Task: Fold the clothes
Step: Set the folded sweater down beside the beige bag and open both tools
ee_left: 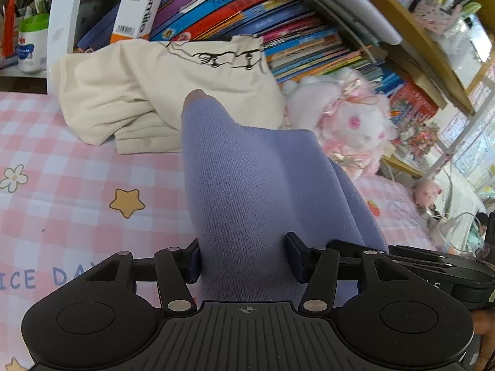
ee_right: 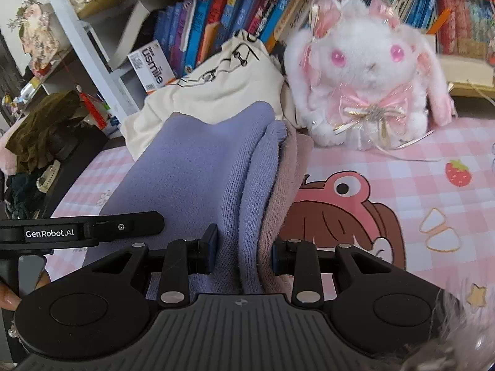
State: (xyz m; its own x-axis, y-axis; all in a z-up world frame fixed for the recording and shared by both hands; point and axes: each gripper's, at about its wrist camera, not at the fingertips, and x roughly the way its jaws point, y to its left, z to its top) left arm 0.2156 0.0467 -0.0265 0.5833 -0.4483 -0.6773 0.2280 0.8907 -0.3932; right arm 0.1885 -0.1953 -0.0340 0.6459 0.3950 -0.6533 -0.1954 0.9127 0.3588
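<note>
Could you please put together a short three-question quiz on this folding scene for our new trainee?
1. True or false: both grippers grip the purple garment.
2. What stands right of the cream garment in the right wrist view? A) plush rabbit B) lamp C) mug
3. Which pattern covers the bedsheet?

Key: 1 true: left gripper and right gripper both clamp it. 2 A. 3 pink checks.
</note>
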